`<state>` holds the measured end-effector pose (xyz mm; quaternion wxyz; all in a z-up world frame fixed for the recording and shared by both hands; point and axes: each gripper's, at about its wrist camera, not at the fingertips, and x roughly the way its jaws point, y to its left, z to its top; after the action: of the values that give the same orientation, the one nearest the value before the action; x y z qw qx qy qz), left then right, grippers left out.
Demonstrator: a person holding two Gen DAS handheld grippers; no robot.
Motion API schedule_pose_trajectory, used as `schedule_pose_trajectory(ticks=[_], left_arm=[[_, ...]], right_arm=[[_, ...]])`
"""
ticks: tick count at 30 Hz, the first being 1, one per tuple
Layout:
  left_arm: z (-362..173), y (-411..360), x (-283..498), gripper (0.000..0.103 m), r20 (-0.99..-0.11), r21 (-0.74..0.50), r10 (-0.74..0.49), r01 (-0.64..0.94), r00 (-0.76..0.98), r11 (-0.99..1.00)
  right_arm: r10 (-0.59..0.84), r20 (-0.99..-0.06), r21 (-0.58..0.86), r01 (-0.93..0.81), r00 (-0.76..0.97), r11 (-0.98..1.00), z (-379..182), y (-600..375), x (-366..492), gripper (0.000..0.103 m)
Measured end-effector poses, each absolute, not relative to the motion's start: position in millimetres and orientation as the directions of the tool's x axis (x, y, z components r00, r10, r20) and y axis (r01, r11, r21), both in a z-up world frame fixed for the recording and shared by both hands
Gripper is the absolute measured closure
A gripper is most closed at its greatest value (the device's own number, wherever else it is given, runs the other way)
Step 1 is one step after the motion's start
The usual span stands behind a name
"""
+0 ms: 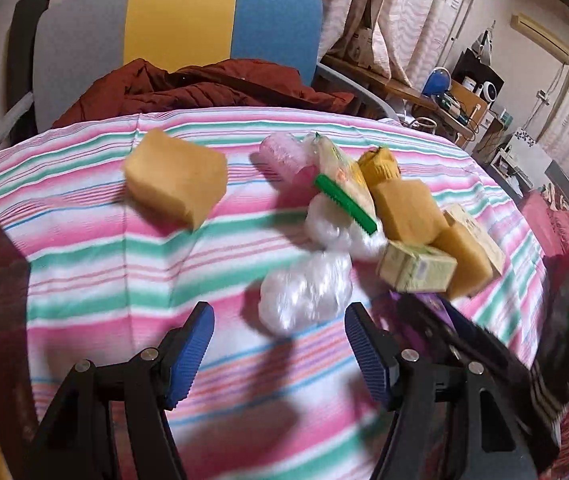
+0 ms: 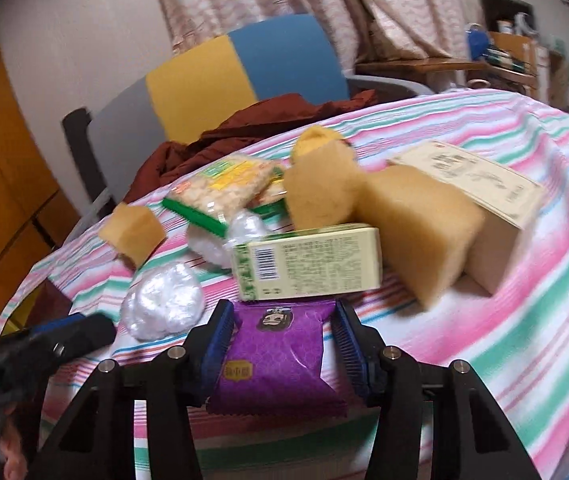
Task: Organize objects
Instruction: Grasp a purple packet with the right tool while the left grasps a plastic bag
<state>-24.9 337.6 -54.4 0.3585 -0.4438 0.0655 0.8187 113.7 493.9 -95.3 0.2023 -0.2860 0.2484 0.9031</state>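
My right gripper (image 2: 283, 312) is shut on a purple snack packet (image 2: 280, 360), its blue pads pressing both sides just above the striped cloth (image 2: 504, 340). A green-and-cream box (image 2: 308, 264) lies right ahead of it. My left gripper (image 1: 279, 320) stands open with nothing gripped. A crumpled clear plastic ball (image 1: 308, 292) lies on the cloth at its fingertips, untouched. Further off are a lone yellow sponge block (image 1: 176, 184), a snack bag with a green clip (image 1: 344, 200), and more sponge blocks (image 1: 408, 208). The left gripper's finger (image 2: 72, 332) shows in the right wrist view.
A pink roll (image 1: 280, 152) and a second plastic ball (image 1: 332, 224) lie in the pile, with a beige flat box (image 2: 484, 188) at its right. A brown jacket (image 1: 204, 88) lies on the grey, yellow and blue chair (image 1: 180, 20) behind the table. Cluttered shelves (image 1: 468, 96) stand at the right.
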Motion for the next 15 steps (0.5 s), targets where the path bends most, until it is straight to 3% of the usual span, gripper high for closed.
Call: schedule_pose_trajectory(ticks=[13, 15], left_arm=[[-80.4, 369.8, -33.9, 0.031, -0.745, -0.170, 0.559, -0.706, -0.365, -0.687], [-82.8, 367.6, -32.5, 0.037, -0.731, -0.148, 0.561, -0.712, -0.389, -0.686]], right_arm=[[0.213, -0.613, 0.353, -0.505, -0.761, -0.788, -97.1, 497.5, 114.3, 0.050], [0.214, -0.613, 0.353, -0.505, -0.761, -0.788, -97.0, 497.3, 114.3, 0.050]])
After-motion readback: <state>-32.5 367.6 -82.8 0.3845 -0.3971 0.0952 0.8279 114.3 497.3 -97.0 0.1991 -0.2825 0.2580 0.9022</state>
